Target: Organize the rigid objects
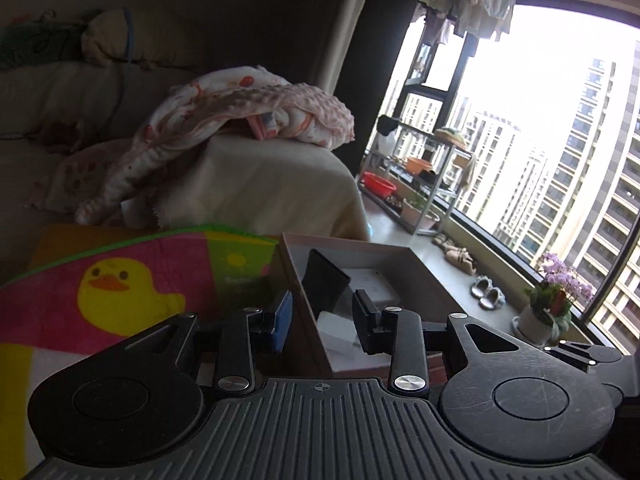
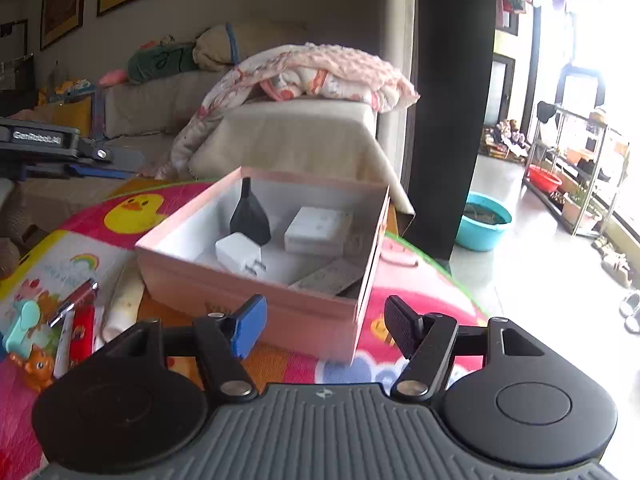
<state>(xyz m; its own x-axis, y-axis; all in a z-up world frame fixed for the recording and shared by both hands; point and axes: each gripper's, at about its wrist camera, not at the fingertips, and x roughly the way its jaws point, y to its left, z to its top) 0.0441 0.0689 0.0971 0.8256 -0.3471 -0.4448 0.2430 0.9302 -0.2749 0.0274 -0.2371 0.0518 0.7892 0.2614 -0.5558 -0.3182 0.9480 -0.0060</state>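
The open pink cardboard box (image 2: 256,292) sits on the bright duck-print mat (image 2: 132,208), holding a black wedge-shaped object (image 2: 250,216), a white plug adapter (image 2: 238,254) and a flat white square box (image 2: 318,230); the right gripper (image 2: 324,326) hovers just before its near wall, jaws apart and empty; the left gripper (image 1: 322,320) reaches over the box's edge, jaws likewise spread, holding nothing.

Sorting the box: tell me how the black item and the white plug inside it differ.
The black item stands tall and narrows to a neck; the white plug is a low cube with metal prongs. The black one sits behind; the plug is nearer the front wall. Both are in the pink box.
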